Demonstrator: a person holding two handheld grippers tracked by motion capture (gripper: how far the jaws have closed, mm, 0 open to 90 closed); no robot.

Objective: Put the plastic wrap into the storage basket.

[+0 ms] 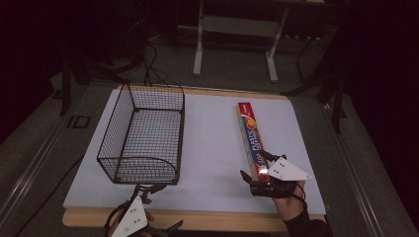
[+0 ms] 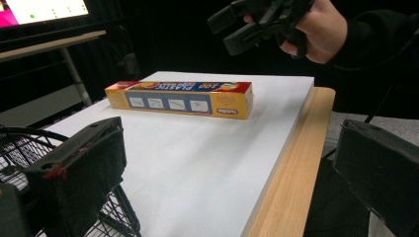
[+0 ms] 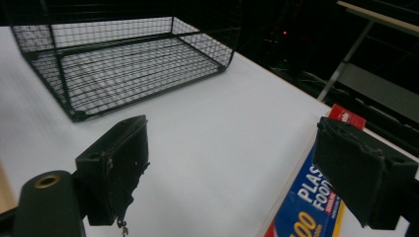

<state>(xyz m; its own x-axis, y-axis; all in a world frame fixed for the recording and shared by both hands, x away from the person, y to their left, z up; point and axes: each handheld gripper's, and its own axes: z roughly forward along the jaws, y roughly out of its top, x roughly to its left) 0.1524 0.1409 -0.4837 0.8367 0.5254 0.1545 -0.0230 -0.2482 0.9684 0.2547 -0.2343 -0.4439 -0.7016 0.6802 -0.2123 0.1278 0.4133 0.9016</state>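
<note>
High view: right tongs (image 1: 254,174) gaping over the long yellow-and-blue cardboard wrap box (image 1: 251,138) — end-gripping risks swinging; left tongs (image 1: 146,189) also gaping.

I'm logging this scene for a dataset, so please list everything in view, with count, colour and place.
wire basket: one, black, empty, left half of the board
plastic wrap box: one, long, red, yellow and blue, lying flat on the right half of the board
white board: one, covering most of the tabletop
wooden table: one, light wood, its edge showing around the board
metal frame: one, grey, on the floor beyond the table
monitor: one, lit, off to the side in the left tool's view
left tool: one, black, open, at the basket's near corner
right tool: one, black, open, at the box's near end
</note>
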